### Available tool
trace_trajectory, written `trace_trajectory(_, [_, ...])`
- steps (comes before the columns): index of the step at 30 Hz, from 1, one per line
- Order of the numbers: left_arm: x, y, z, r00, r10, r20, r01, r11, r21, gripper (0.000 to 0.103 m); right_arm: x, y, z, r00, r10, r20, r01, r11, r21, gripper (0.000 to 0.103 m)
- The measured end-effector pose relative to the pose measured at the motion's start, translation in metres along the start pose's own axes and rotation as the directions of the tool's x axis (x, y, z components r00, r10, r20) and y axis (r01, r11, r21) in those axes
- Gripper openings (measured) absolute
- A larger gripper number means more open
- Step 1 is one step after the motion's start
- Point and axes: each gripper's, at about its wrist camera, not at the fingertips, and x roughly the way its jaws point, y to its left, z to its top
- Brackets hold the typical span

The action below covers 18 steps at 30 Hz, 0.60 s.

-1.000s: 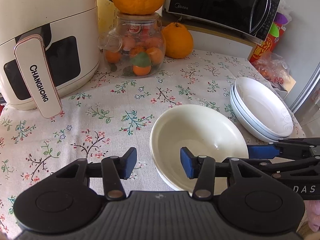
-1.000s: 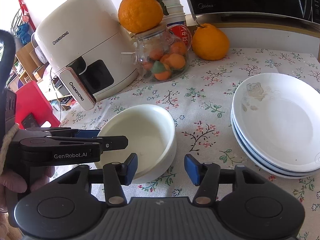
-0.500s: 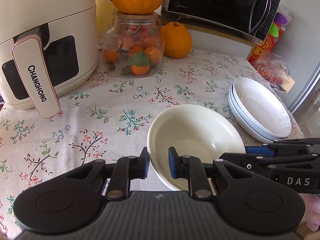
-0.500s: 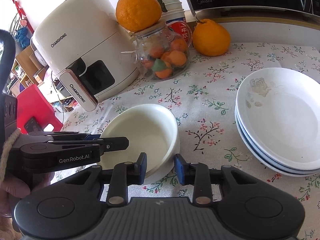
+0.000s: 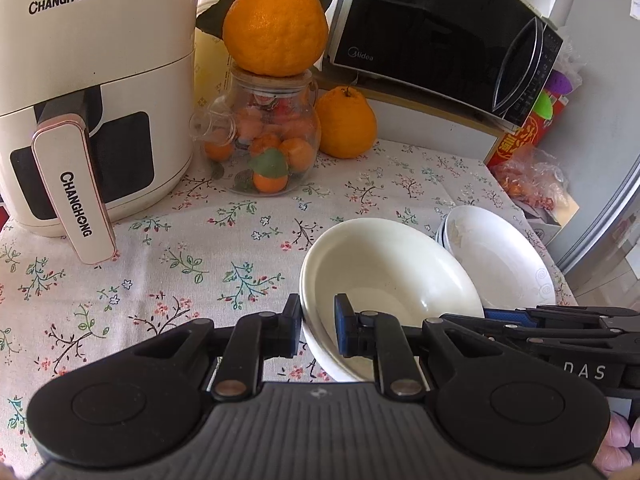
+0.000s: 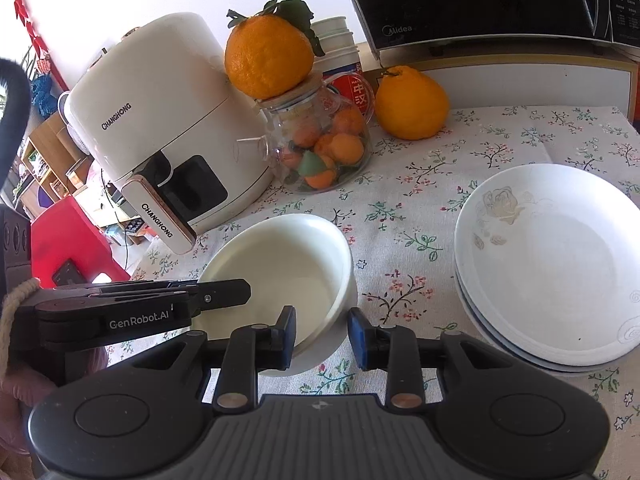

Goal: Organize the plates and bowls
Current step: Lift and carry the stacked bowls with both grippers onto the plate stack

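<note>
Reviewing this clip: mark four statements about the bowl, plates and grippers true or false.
1. The left gripper straddles the white bowl's rim. True.
2. The right gripper straddles the plate stack. False: it straddles the bowl's rim.
3. A large orange sits on top of the glass jar. True.
4. The bowl sits on the plate stack. False: it is beside the stack, above the tablecloth.

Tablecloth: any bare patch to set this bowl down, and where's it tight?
Bare tablecloth lies between the air fryer, the fruit jar and the bowl; another strip runs between bowl and plate stack. Crowded: the back row of fryer, jar and orange, and around the bowl, with the left gripper and right gripper on its rim.
</note>
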Motion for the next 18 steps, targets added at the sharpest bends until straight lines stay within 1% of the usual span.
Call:
trace_trajectory(6, [0.001,-0.017,0.011,0.999,-0.03,0.042,0.032,0.999,-0.042,0.015,-0.014,-0.015,0.011,0.999,-0.006,0.033,0.005,1.0,0.029,0.027])
trace_trajectory(10, [0.003,-0.037,0.017,0.995,-0.051,0.082,0.055,0.998,-0.044,0.015,-0.026,-0.029,0.018,0.998,-0.023,0.053,0.022,1.0,0.019,0.027])
trace_trajectory(18, [0.025,-0.073,0.021,0.99,-0.103,0.093,0.107,0.993,-0.042,0.015,-0.051,-0.069,0.028,0.993,-0.066,0.097,0.062,0.997,0.051,0.027])
